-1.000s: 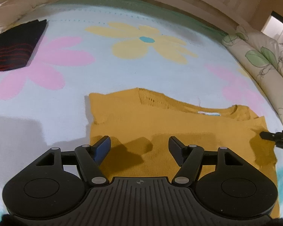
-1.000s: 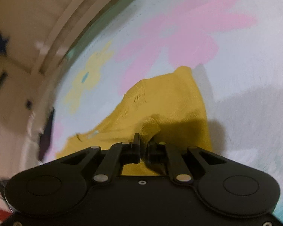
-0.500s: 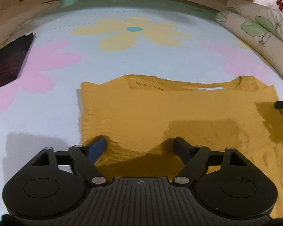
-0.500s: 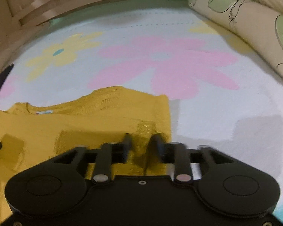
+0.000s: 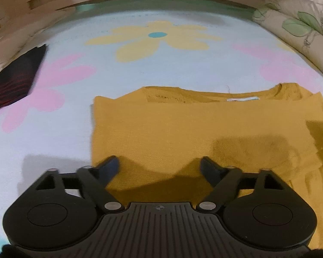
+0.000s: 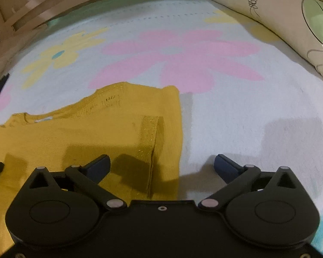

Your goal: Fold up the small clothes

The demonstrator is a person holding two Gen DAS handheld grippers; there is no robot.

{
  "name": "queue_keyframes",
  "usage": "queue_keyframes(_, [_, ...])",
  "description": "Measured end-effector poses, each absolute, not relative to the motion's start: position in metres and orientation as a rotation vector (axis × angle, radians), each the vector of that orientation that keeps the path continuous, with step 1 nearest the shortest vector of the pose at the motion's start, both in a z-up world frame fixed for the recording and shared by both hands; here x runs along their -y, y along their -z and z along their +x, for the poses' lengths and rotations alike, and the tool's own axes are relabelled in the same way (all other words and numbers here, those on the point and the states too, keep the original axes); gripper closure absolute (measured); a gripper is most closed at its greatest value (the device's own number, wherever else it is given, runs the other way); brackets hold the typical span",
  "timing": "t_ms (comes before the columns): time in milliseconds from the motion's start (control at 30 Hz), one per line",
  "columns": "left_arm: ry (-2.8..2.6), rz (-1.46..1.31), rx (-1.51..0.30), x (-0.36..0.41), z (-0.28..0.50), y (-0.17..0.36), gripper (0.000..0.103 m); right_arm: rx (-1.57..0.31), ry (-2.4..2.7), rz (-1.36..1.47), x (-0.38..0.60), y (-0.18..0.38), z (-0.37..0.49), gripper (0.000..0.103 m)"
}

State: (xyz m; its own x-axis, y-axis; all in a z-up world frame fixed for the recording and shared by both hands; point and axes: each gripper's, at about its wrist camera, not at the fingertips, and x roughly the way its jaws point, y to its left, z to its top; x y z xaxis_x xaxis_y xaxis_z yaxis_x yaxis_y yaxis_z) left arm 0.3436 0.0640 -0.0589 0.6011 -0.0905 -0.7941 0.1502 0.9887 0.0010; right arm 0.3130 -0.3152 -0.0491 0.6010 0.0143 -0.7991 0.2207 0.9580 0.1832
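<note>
My right gripper point(image 6: 161, 164): jaws opening wide, nothing between pads, mustard top's point(image 6: 86, 133) right edge and folded-in sleeve point(image 6: 150, 142) below.
My left gripper point(image 5: 159, 164): jaws closing, nothing pinched, poised over top's left hem.
Top lies flat on flowered blanket point(image 6: 236, 107), neckline far side.
Judged: right sleeve folded in; left side and crosswise fold still to do.
Near hem hidden under gripper bodies.
Dark striped cloth point(image 5: 15, 81) at left edge, cut off, kind unclear.
Pillow point(image 6: 290, 21) partly out of frame.

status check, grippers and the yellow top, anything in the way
Left gripper closing, right gripper opening, both empty. Yellow top flat on flowered blanket, sleeves folded in. Nothing in the way.
</note>
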Motion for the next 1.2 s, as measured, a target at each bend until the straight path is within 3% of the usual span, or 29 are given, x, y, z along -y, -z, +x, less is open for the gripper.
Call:
queue_keyframes(367, [0.111, 0.003, -0.790, -0.083, 0.265, -0.024, 0.031, -0.719, 0.047, 0.250, 0.295, -0.049, 0.227, 0.000])
queue_keyframes(533, [0.118, -0.049, -0.746, -0.095, 0.214, -0.049, 0.031, -0.684, -0.021, 0.244, 0.273, -0.061, 0.168, 0.000])
queue_keyframes(1200, [0.130, -0.099, -1.043, -0.129, 0.085, 0.028, 0.031, -1.020, -0.065, 0.292, 0.245, 0.015, 0.037, 0.000])
